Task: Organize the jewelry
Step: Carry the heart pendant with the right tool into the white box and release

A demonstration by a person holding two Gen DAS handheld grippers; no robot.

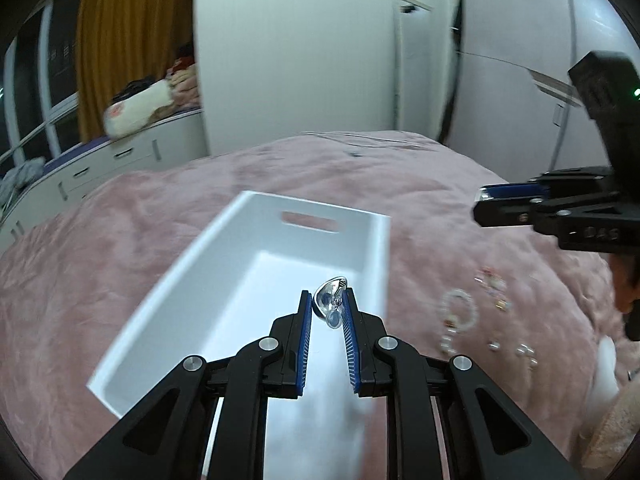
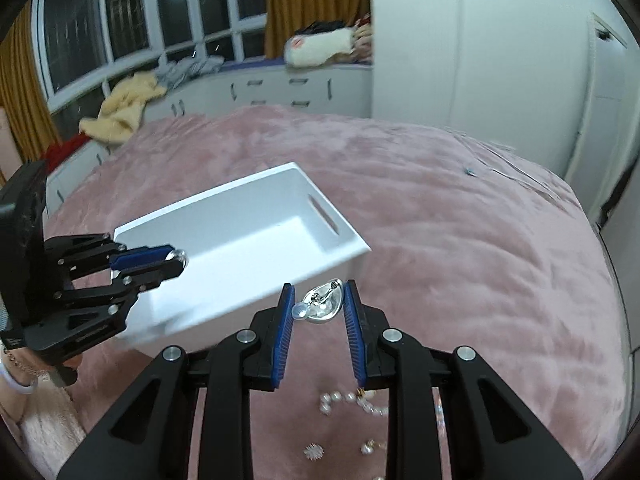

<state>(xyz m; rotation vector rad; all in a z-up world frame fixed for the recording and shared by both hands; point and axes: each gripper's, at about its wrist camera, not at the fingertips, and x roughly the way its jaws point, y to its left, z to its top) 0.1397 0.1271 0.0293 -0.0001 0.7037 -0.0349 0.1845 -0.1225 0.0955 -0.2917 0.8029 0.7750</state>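
Your pink blanket [image 2: 460, 220] covers the bed, and the white box [image 2: 248, 240] sits open on it with loose pearl pieces [image 2: 352, 400] scattered just beside its near corner. Your left gripper [image 1: 329, 308] is clamped on a silver earring [image 1: 330, 304] above the box's near end. Your right gripper [image 2: 318, 306] pinches a matching silver earring [image 2: 322, 306] over the box's near wall.

Dim, cool indoor light, motion blur throughout, fisheye-bent, dark-cornered edges.
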